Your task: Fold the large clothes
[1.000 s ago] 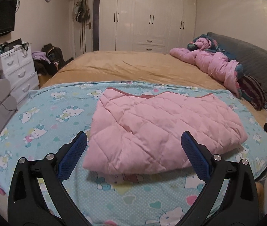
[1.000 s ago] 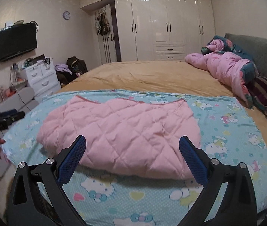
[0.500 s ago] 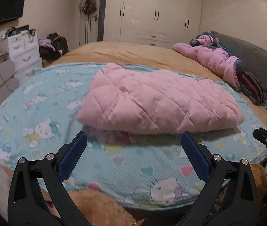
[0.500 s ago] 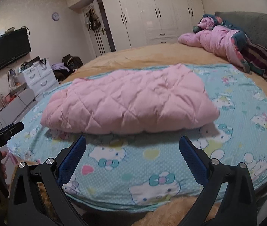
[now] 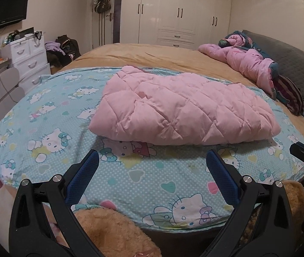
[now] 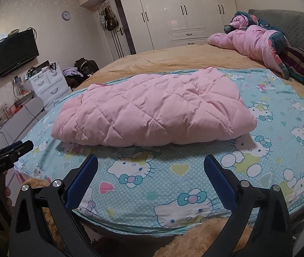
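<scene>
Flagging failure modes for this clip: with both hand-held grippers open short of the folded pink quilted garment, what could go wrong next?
1. The puffy pink quilted garment may spring open if left unpressed.
2. The left hand-held gripper or right hand-held gripper could pinch the cartoon-cat sheet along with it.
3. Its near fold looks thick, so a grasp might slip.

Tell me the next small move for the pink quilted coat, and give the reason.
Probably bring both grippers forward to the near edge of the pink quilted coat. The left gripper and right gripper are open, empty and short of it, over the cartoon-cat sheet. The coat lies as a wide bundle, so another fold seems likely.
</scene>
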Demonstrator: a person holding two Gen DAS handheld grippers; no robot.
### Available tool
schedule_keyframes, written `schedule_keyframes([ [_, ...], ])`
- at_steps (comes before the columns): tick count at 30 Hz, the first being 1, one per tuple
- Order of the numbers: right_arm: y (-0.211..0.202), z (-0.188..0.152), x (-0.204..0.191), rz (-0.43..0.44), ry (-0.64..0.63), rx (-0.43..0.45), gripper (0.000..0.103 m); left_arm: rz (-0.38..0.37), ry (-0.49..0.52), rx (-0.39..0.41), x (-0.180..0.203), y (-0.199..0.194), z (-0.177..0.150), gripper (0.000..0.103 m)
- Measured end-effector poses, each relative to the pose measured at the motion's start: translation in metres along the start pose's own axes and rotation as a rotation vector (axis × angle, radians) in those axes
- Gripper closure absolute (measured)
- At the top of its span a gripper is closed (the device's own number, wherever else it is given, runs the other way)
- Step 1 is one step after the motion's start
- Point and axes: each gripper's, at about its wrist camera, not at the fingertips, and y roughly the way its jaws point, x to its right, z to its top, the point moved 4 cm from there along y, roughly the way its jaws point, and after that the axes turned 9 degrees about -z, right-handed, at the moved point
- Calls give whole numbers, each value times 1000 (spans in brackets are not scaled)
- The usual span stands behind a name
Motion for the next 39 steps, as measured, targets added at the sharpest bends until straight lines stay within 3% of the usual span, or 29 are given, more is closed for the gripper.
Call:
schedule_keyframes([
  [39, -15, 6, -1, -18, -14, 34, 4, 4, 8, -7, 2, -5, 3, 9],
])
